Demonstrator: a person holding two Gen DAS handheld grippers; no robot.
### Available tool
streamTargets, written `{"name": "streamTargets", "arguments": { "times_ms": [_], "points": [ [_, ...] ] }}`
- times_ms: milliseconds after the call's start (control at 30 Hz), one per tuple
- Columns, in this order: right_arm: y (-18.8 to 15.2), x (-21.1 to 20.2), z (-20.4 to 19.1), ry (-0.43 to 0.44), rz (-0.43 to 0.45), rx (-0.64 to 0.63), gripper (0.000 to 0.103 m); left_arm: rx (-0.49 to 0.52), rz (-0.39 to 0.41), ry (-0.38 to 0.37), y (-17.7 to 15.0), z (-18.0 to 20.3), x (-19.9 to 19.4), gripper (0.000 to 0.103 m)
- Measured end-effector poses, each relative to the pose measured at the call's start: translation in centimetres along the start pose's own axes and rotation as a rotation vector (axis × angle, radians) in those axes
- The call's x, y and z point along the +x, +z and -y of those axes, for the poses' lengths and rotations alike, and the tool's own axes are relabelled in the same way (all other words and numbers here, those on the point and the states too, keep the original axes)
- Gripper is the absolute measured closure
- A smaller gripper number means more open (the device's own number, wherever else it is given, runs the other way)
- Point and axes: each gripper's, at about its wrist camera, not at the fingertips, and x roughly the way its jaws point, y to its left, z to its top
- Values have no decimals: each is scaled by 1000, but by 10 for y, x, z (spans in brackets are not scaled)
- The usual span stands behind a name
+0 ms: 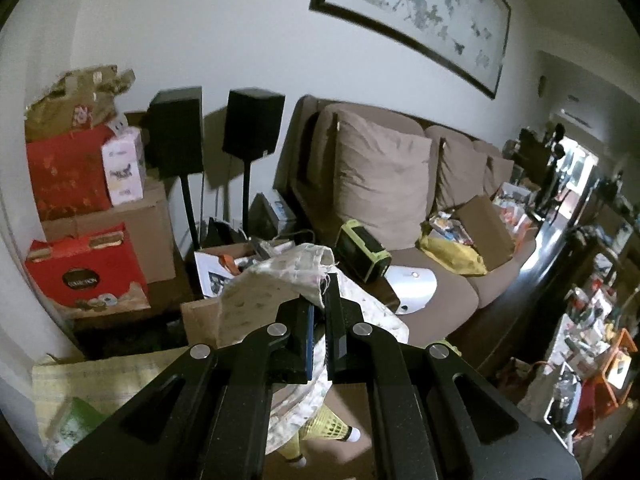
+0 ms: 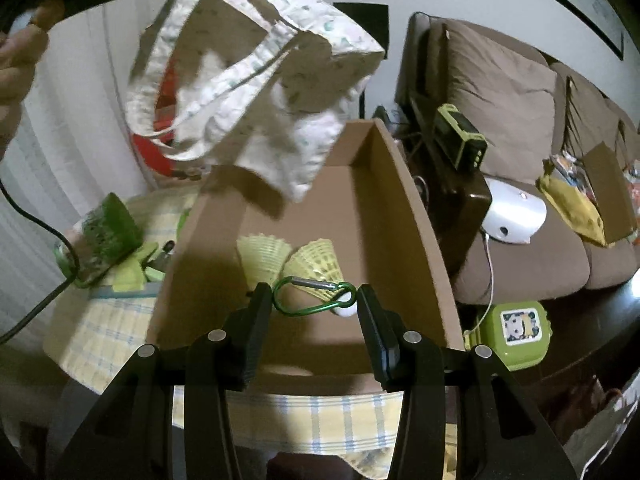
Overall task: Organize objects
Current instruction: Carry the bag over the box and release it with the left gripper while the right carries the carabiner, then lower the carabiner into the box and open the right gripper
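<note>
My left gripper point(image 1: 319, 316) pinches the cloth bag point(image 1: 280, 280) tight; my right gripper point(image 2: 314, 312) gapes wide, carabiner point(image 2: 312, 298) between its fingers

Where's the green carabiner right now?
In the right wrist view, the green carabiner sits between the open right gripper jaws, over the cardboard box beside the yellow shuttlecocks.
</note>
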Motion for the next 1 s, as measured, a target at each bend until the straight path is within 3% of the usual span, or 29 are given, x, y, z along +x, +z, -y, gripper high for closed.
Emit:
{"name": "streamTargets", "arguments": {
  "times_ms": [133,400,467,533,633,733,1000],
  "points": [
    [-1,10,4,5,-16,20,59,-9,-70,-1,-24,-4,40,99],
    [-3,28,1,19,-41,32,59,-12,-317,33,-106,-25,114,98],
    [-4,33,1,25,-52,39,59,-17,-385,36,-119,-30,126,89],
    [-5,39,2,30,-66,44,59,-34,-427,36,-130,-35,130,70],
    [-7,47,1,30,-80,41,58,-51,-405,36,-136,-43,116,52],
    [-8,53,1,31,-87,45,58,-60,-373,28,-138,-52,97,41],
    [-8,65,-6,49,-98,54,57,-123,-332,-12,-146,-73,50,31]
  ]
}}
